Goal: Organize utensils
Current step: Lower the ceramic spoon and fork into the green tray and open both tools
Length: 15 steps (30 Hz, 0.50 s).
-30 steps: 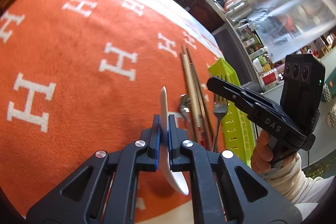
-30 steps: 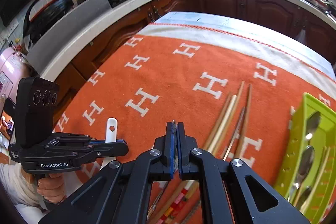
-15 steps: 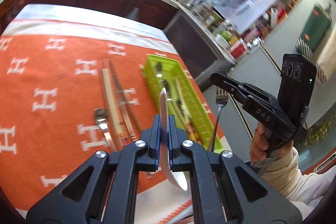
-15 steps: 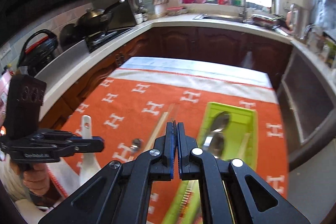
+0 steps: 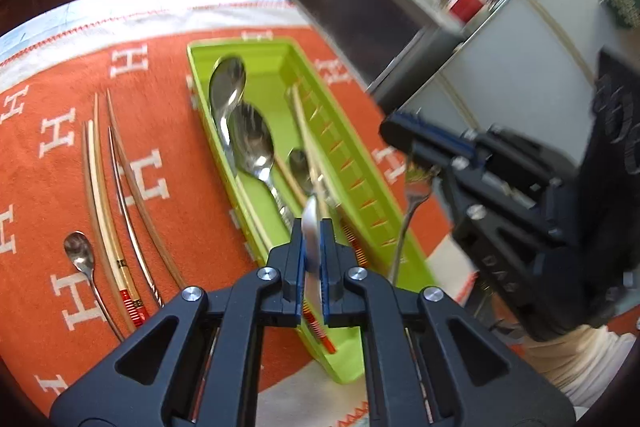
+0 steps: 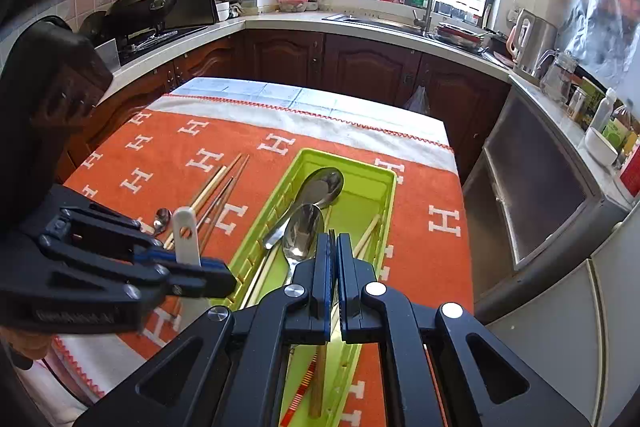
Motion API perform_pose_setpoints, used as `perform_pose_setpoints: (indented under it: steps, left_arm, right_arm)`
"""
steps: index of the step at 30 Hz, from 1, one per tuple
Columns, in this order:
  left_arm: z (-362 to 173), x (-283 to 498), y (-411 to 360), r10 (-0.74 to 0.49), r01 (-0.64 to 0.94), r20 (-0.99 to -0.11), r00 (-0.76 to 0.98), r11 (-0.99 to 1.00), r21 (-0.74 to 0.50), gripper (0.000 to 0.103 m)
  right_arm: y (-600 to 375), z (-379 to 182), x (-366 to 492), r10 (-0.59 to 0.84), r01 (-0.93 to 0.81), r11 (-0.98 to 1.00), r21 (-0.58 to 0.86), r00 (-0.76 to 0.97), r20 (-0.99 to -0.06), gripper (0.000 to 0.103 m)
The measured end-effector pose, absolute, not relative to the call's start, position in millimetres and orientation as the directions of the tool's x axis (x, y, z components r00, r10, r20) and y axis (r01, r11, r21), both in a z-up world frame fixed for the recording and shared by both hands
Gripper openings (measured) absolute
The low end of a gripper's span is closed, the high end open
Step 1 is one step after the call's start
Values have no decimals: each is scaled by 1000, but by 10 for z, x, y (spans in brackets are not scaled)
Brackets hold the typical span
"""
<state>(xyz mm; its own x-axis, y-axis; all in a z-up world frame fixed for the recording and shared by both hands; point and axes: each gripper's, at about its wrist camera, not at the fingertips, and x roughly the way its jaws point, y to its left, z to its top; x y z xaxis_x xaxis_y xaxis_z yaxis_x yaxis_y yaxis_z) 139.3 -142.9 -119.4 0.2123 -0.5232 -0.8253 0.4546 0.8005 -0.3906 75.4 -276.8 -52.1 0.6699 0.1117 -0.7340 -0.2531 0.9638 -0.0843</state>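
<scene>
Fork (image 5: pixel 416 187) tines hidden behind the blurred right gripper (image 5: pixel 404 125).

Pretty tight inside the long lime-green plastic tray (image 6: pixel 386 183): two big steel spoons (image 6: pixel 320 187) and wooden chopsticks (image 6: pixel 366 233) fill most of it, only the far right corner is bare. Left of it, loose chopsticks (image 5: pixel 100 195) and a small teaspoon (image 5: pixel 78 255) clutter the orange H-patterned cloth (image 6: pixel 160 155); the far cloth is free.

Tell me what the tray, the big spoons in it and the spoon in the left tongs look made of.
Tray: lime-green plastic by its look, matte, moulded ribs.
Big spoons: metal, likely steel; mirror reflections.
Spoon in the left tongs: white, smooth, opaque; ceramic or plastic, can't tell.
</scene>
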Motion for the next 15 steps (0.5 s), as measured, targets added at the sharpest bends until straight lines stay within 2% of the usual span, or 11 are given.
perform_pose_setpoints:
  steps: [6, 12, 15]
  left_arm:
    - [-1396, 1413, -1473, -485, 432, -851, 201, 823, -368, 5]
    - [-1361, 1368, -1439, -479, 419, -851, 216, 832, -363, 5]
    - [-1297, 1365, -1377, -482, 410, -848, 221, 835, -367, 10]
  right_arm:
    - [-2719, -770, 937, 143, -278, 959, -53, 636, -758, 2]
    - [-2648, -947, 1060, 167, -294, 955, -25, 608, -776, 2]
    - [-2598, -1018, 1098, 179, -299, 954, -9, 596, -783, 2]
